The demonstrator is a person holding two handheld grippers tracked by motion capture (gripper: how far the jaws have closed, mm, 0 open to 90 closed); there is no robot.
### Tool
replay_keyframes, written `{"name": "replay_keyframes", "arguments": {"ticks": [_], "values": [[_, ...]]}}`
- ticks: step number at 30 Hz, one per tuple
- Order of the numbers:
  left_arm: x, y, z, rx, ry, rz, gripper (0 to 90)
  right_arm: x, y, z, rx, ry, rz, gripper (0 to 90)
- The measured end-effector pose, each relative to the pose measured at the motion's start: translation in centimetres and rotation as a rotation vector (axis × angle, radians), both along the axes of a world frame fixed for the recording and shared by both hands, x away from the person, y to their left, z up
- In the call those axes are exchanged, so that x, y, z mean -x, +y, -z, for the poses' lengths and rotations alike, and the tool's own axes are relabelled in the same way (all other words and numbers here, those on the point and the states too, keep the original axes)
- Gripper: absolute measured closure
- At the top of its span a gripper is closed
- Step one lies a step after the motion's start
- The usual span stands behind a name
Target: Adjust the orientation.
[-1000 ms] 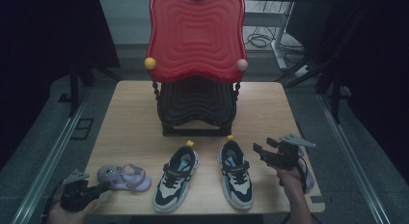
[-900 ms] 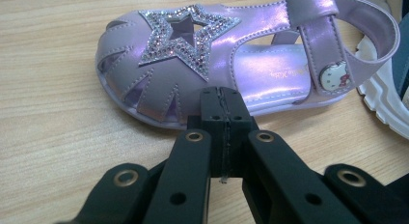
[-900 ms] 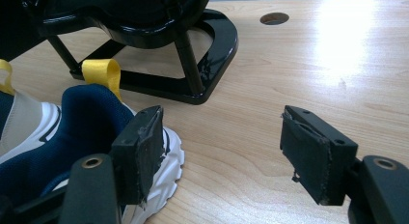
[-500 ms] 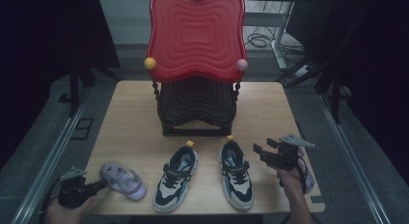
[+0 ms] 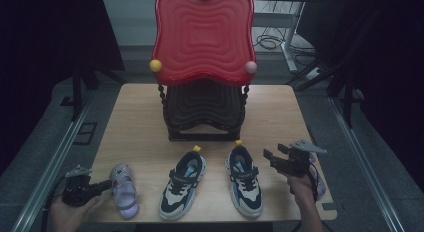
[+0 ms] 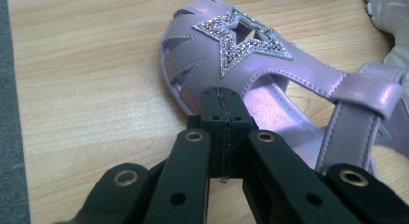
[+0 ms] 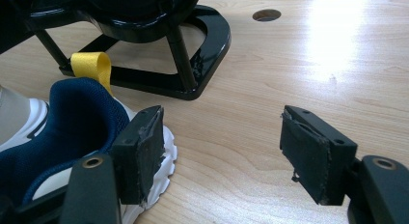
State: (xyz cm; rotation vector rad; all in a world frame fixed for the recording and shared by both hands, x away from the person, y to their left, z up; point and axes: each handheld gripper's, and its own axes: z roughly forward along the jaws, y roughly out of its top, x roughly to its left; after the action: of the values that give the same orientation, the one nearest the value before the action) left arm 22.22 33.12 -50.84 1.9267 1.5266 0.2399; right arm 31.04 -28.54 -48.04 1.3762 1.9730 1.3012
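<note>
Sandal (image 5: 124, 190) work is what's going on, but the biggest thing on the wooden table (image 5: 135, 122) is the red chair (image 5: 202, 37) with its dark base, standing at the far middle. In front of it sit two sneakers side by side, the left sneaker (image 5: 183, 185) and the right sneaker (image 5: 245, 179), toes toward the person. The small purple sandal lies at the near left corner of the table, just left of the sneakers, a glittery star (image 6: 243, 43) on its front. The left gripper (image 5: 106, 186) has its jaws shut together at the sandal's side edge; from the left gripper view (image 6: 223, 115) they seem to pinch the thin upper, though I can't quite be sure the edge is between the pads. The right gripper (image 5: 272, 158) hangs near the right sneaker, jaws wide and empty (image 7: 222, 151). I'd judge the sandal light, soft and bendy with a smooth, slightly slick upper; a hold on the strap (image 6: 359, 96) or the firmer sole rim should keep it from flopping or slipping.
</note>
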Motion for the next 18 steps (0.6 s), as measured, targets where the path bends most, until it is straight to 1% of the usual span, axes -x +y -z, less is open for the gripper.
{"name": "replay_keyframes", "arguments": {"ticks": [3, 18], "values": [[-0.6, 0.2, 0.0, -0.008, 0.010, -0.001, 89.9, 0.0, 0.0, 0.0, 0.001, 0.001, 0.001, 32.3], [-3.0, 0.5, 0.1, -0.002, 0.040, 0.025, 90.0, -0.1, 0.2, 0.3, 0.007, 0.011, 0.000, 32.3]]}}
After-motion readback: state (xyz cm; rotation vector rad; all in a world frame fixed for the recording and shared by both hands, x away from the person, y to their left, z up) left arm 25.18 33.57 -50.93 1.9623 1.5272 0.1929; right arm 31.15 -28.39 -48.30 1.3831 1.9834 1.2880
